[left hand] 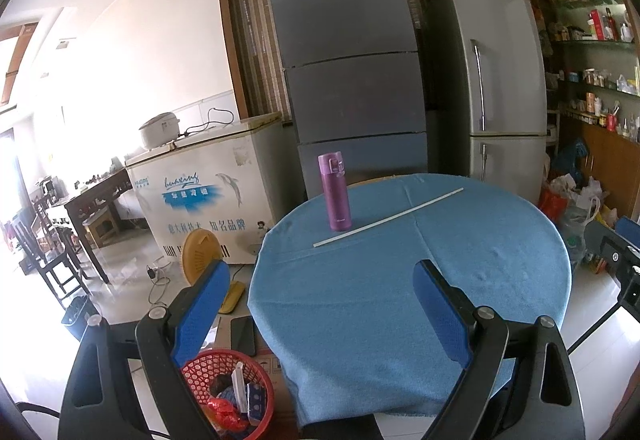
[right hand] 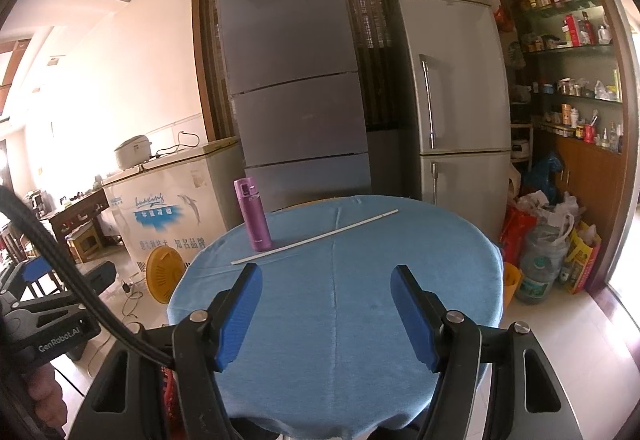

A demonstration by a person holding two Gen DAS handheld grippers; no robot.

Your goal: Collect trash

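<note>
A red mesh basket (left hand: 228, 388) holding several wrappers and scraps stands on a cardboard box at the table's left side, below my left gripper's left finger. My left gripper (left hand: 322, 276) is open and empty, held above the near left part of the round table with a blue cloth (left hand: 400, 300). My right gripper (right hand: 326, 280) is open and empty above the table's (right hand: 340, 320) near middle. A purple flask (left hand: 335, 192) stands upright at the far left of the table, and a long white stick (left hand: 388, 217) lies in front of it. Both show in the right wrist view, flask (right hand: 253, 213) and stick (right hand: 316, 238).
Two fridges (left hand: 352, 59) and a chest freezer (left hand: 208, 191) stand behind the table. A yellow fan (left hand: 200, 252) and cables lie on the floor at left. Bags and a water jug (right hand: 540, 264) crowd the floor at right below shelves. A phone (left hand: 243, 334) lies on the box.
</note>
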